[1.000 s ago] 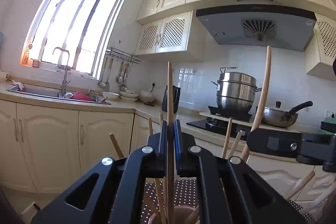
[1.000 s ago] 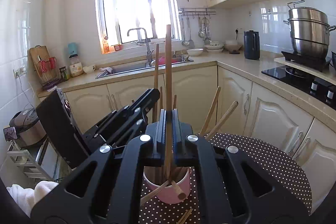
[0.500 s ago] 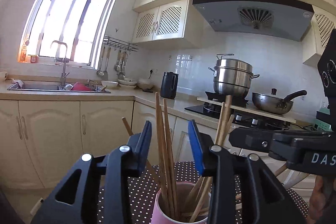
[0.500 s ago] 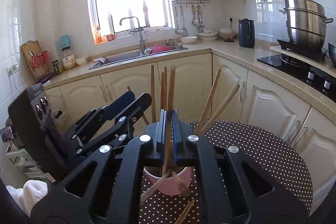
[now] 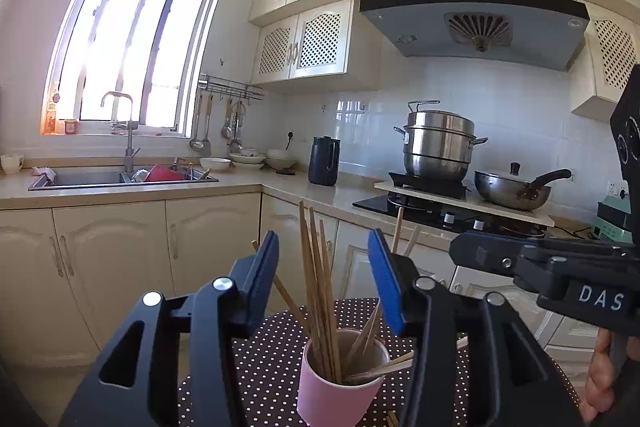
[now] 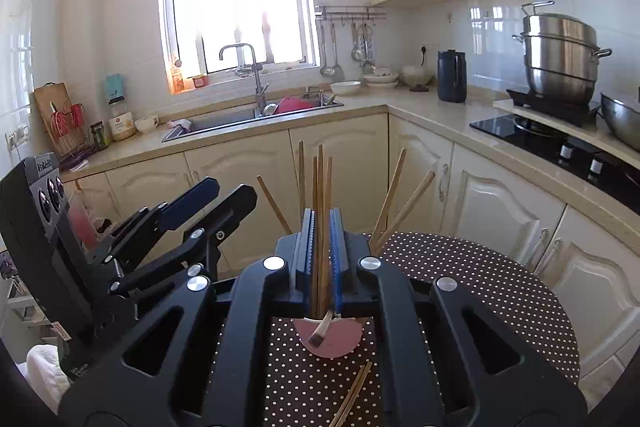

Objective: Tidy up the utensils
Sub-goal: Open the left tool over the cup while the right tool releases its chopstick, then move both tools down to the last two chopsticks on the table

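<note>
A pink cup [image 5: 340,383] stands on a round polka-dot table [image 5: 272,355] and holds several wooden chopsticks [image 5: 318,291]. My left gripper [image 5: 323,279] is open above and behind the cup, its blue pads either side of the upright chopsticks without touching them. My right gripper [image 6: 322,247] is shut on a chopstick [image 6: 320,187] that stands in the cup [image 6: 332,341]. The left gripper [image 6: 208,199] shows at the left of the right wrist view, the right gripper [image 5: 540,267] at the right of the left wrist view.
Loose chopsticks [image 6: 354,391] lie on the table [image 6: 480,279] in front of the cup. Cream cabinets and a counter with a sink [image 5: 120,179] run behind. A steamer pot [image 5: 438,143] and a wok [image 5: 512,189] sit on the stove.
My left gripper let go of its chopstick into the cup, opened wide and drew back. My right gripper lowered its chopstick down into the cup, still shut on it.
</note>
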Demonstrator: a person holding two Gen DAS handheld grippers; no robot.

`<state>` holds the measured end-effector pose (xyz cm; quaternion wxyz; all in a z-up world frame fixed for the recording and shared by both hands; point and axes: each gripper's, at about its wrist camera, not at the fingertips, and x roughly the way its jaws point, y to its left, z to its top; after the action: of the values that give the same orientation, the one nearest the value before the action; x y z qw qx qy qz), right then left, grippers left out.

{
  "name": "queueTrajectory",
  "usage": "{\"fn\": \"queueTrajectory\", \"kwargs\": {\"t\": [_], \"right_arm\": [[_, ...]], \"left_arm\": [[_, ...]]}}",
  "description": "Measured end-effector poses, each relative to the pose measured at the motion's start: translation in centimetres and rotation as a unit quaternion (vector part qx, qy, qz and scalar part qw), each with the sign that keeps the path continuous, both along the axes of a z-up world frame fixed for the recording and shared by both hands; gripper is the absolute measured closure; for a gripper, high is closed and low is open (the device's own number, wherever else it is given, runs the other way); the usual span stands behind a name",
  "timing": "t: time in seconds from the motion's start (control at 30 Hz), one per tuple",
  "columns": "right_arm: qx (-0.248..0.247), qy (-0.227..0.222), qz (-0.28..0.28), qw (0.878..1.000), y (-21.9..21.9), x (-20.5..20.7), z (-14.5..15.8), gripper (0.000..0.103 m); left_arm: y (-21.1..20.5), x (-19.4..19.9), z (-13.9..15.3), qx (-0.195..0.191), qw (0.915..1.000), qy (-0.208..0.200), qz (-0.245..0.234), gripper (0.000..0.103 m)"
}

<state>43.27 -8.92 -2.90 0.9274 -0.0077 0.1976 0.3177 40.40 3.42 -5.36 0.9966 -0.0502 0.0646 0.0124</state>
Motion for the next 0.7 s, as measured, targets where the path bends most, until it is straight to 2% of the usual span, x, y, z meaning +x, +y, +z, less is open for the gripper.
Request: {"fn": "queueTrajectory", "kwargs": {"t": [0.3,0.4,0.43,0.7], "right_arm": [[-0.003,-0.018,-0.035,0.999,-1.9,-4.9,0.8,0.094],[0.002,-0.03,-0.046,0.999,-2.7,-6.4,1.3,0.069],[0.006,-0.035,-0.048,0.998,-3.0,-7.0,1.4,0.055],[0.007,-0.046,-0.059,0.997,-4.4,-10.4,1.8,0.052]], "left_arm": [[-1.4,-4.2,1.6,0.015,0.9998,0.012,-0.002,0.046],[-2.1,-5.8,2.1,0.022,0.9997,0.007,-0.004,0.043],[-2.3,-6.3,2.3,0.024,0.9997,0.006,-0.004,0.042],[-4.1,-9.3,3.1,0.046,0.9988,0.011,-0.011,0.032]]}}
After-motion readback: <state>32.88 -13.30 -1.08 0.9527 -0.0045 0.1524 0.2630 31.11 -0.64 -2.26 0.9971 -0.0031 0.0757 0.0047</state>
